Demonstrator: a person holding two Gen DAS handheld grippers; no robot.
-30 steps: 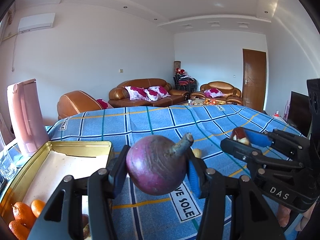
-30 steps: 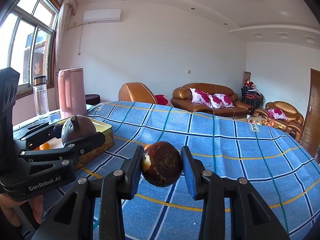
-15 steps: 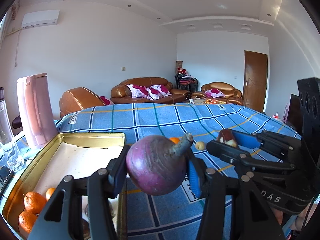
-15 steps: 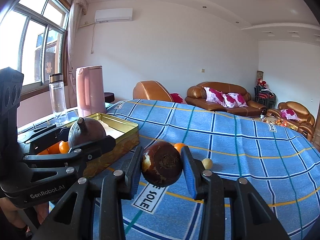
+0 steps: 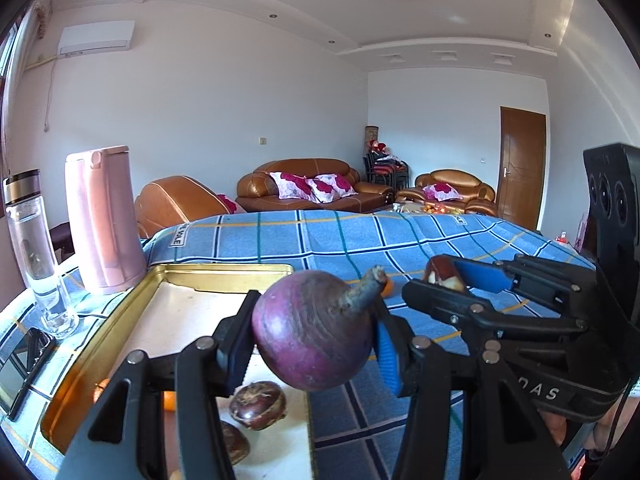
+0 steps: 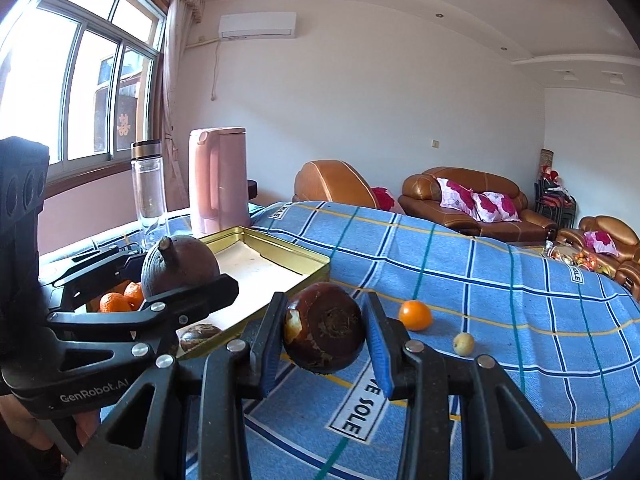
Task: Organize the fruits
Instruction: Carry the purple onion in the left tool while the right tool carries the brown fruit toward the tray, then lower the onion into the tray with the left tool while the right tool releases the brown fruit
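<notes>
Left wrist view: the left claw (image 5: 316, 346) is clamped on a round purple fruit (image 5: 312, 330) with a stubby grey-brown stem pointing up and to the right; its smooth skin is pressed by a black pad on one side and a blue ribbed pad on the other. It hangs over the near right part of a shallow gold metal tin (image 5: 224, 274), rectangular with rounded corners and a pale lining. Inside the tin lie two dark brown, glossy round fruits (image 5: 258, 404) and some small oranges (image 6: 120, 298) toward the near left corner. Beyond the tin stand a tall pink kettle (image 5: 104, 220) and a clear glass bottle (image 5: 34, 248) with a metal band and dark cap; a dark phone (image 5: 20, 368) lies flat near the bottle's foot. All rest on a table covered by a blue checked woven cloth (image 5: 400, 240).

The right claw (image 6: 324, 340) is closed on a dark brown, rough-skinned round fruit (image 6: 324, 334) with a pale bitten-looking spot, held above the cloth just beside the tin's outer wall. On the cloth past it lie a small orange (image 6: 416, 315) and a smaller pale yellow round fruit (image 6: 463, 344), apart from each other. Brown leather sofas (image 6: 472, 200) with flowered cushions fill the far room.
</notes>
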